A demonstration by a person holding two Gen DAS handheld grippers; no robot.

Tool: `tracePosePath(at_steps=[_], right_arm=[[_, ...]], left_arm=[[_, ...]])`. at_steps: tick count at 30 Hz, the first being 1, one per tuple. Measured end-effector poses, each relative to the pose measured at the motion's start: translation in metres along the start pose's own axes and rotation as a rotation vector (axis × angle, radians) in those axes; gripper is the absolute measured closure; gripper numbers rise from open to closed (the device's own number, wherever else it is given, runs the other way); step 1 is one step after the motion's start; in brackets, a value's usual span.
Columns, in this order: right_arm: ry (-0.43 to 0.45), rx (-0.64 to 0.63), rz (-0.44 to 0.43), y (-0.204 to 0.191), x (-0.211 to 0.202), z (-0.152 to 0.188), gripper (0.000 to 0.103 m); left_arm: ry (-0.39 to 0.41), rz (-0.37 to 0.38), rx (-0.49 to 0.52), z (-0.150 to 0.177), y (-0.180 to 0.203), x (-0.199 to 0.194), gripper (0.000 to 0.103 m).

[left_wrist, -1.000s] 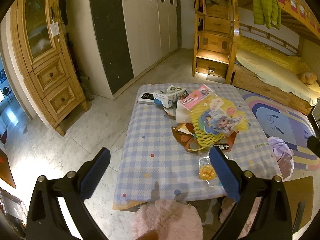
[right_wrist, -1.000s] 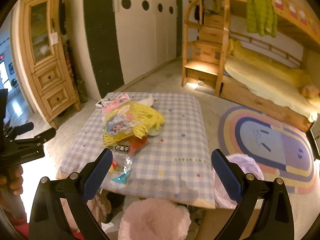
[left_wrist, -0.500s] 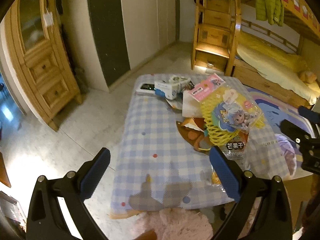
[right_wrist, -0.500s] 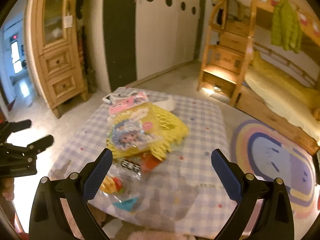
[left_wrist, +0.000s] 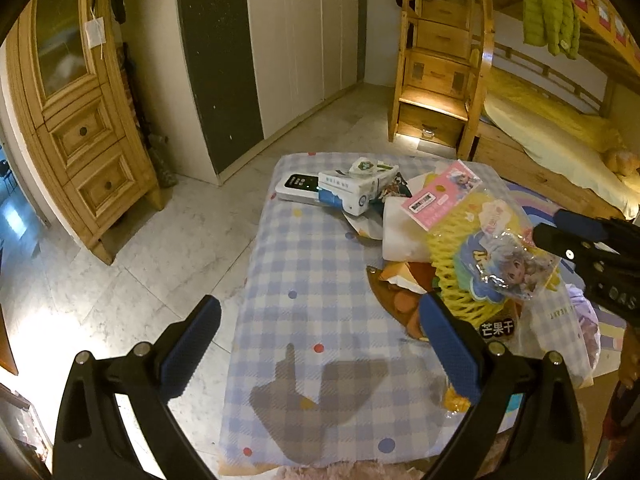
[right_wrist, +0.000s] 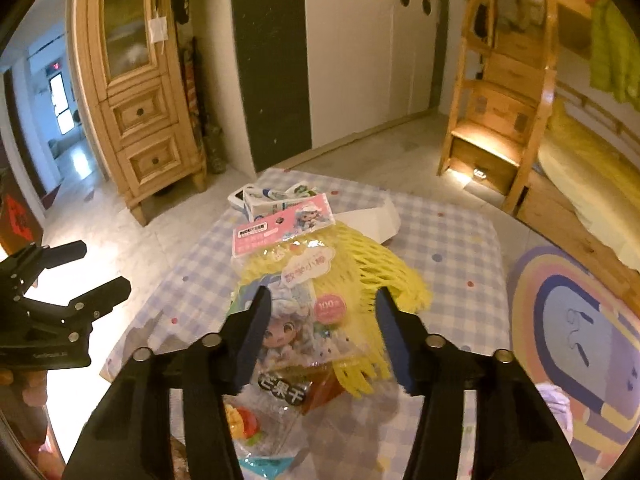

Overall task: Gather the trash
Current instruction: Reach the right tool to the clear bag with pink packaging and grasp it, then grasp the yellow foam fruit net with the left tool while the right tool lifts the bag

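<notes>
A heap of trash lies on a blue-checked table [left_wrist: 312, 280] [right_wrist: 452, 236]. On top is a clear doll package with a pink header card [left_wrist: 500, 256] [right_wrist: 304, 296] over yellow foam netting [left_wrist: 452, 276] [right_wrist: 360, 268]. Under it lie a dried-mango bag [left_wrist: 496, 327] [right_wrist: 284, 390] and orange wrappers [left_wrist: 396, 292]. My right gripper [right_wrist: 320, 320] is open, its fingers on either side of the doll package. My left gripper [left_wrist: 320, 340] is open and empty above the table's near left part.
A tissue pack [left_wrist: 356, 190] and a white device [left_wrist: 298, 188] lie at the table's far end. A white paper [right_wrist: 372, 222] lies behind the netting. A wooden cabinet [left_wrist: 76, 120] stands left, a bunk bed [left_wrist: 552, 136] right, a rug [right_wrist: 576, 320] beside the table.
Both grippers have moved closer to the table. My right gripper has narrowed and come down over the doll package. My left gripper has stayed wide open.
</notes>
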State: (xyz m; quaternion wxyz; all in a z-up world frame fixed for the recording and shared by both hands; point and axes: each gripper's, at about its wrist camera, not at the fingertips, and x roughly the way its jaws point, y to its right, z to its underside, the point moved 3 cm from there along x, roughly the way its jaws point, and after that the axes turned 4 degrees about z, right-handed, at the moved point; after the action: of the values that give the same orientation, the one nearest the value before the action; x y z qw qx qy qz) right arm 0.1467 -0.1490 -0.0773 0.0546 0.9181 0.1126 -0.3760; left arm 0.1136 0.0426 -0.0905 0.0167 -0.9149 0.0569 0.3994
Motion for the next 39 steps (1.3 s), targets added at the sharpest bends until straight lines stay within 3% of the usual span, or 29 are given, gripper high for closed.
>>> tracePosePath(at_steps=[10, 14, 15, 16, 24, 27, 30, 34, 39], right_arm=[[-0.098, 0.031, -0.046, 0.007, 0.039, 0.012, 0.055], [-0.067, 0.04, -0.061, 0.005, 0.027, 0.01, 0.082], [-0.054, 0.048, -0.078, 0.005, 0.021, 0.008, 0.098], [-0.041, 0.053, -0.084, 0.005, 0.016, 0.006, 0.102], [0.127, 0.108, -0.174, 0.006, -0.046, -0.013, 0.103], [0.184, 0.113, -0.16, 0.009, -0.07, -0.019, 0.103], [0.234, 0.089, -0.04, 0.017, -0.094, -0.015, 0.103], [0.215, 0.057, 0.053, 0.025, -0.096, 0.003, 0.103], [0.146, 0.095, 0.066, 0.035, -0.072, 0.031, 0.103]], left_arm=[[-0.028, -0.025, 0.014, 0.005, -0.002, 0.009, 0.007], [-0.021, -0.03, 0.013, 0.006, -0.003, 0.005, 0.007], [-0.019, -0.032, 0.013, 0.006, -0.003, 0.002, 0.007], [-0.014, -0.033, 0.014, 0.006, -0.003, 0.0, 0.007], [0.016, -0.041, 0.028, 0.01, 0.002, -0.019, 0.007], [0.029, -0.027, 0.047, 0.012, 0.009, -0.023, 0.007], [0.039, 0.0, 0.059, 0.014, 0.018, -0.023, 0.014], [0.025, 0.048, 0.095, 0.019, 0.038, -0.014, 0.026], [-0.006, 0.104, 0.134, 0.022, 0.06, 0.007, 0.027]])
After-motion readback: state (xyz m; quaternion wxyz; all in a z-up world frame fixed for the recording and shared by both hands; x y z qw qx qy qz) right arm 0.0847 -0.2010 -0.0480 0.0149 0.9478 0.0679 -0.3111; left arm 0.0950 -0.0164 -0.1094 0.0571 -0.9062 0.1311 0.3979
